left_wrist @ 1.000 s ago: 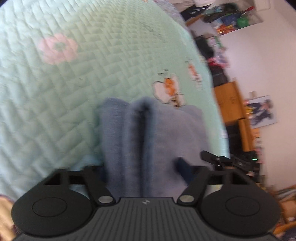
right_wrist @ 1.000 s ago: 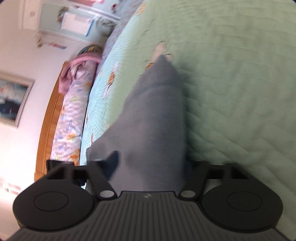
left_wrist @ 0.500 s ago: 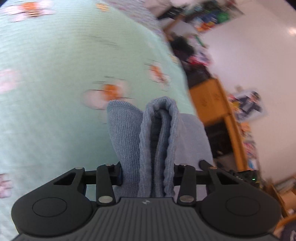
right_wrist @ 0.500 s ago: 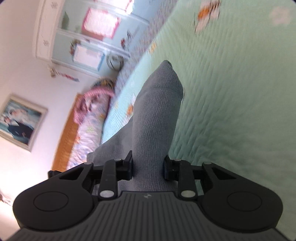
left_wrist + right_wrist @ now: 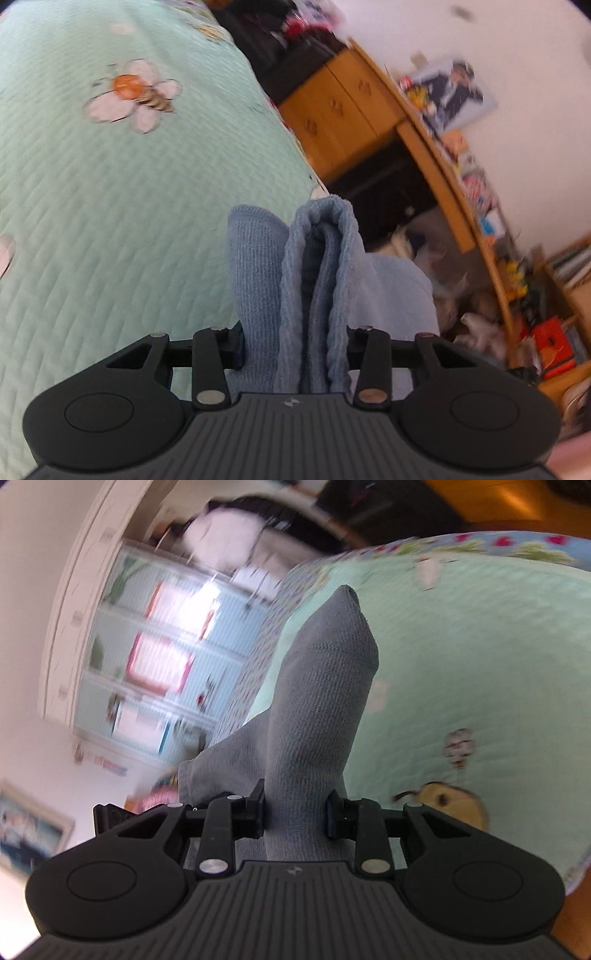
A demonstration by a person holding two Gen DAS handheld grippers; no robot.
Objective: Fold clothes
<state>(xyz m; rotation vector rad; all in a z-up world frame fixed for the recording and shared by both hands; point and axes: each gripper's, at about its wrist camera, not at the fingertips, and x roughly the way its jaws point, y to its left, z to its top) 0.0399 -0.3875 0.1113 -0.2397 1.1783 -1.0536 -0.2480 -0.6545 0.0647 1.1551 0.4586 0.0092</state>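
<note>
A blue ribbed-knit garment (image 5: 325, 280) stands pinched in folds between the closed fingers of the black left gripper (image 5: 295, 341), its doubled edge rising upright as a narrow ridge with a dark crease down the middle. A flatter panel of the same cloth spreads to the left and right of that ridge. Beyond it to the left lies a mint-green quilted bedspread (image 5: 110, 192) printed with a white flower and bee (image 5: 135, 94); a wooden cabinet (image 5: 343, 107) and cluttered shelves stand far right. In the right wrist view the cloth (image 5: 321, 716) reads grey-blue, gathered into a tapering column clamped by the right gripper (image 5: 295, 814), held up off the bedspread (image 5: 480, 646).
</note>
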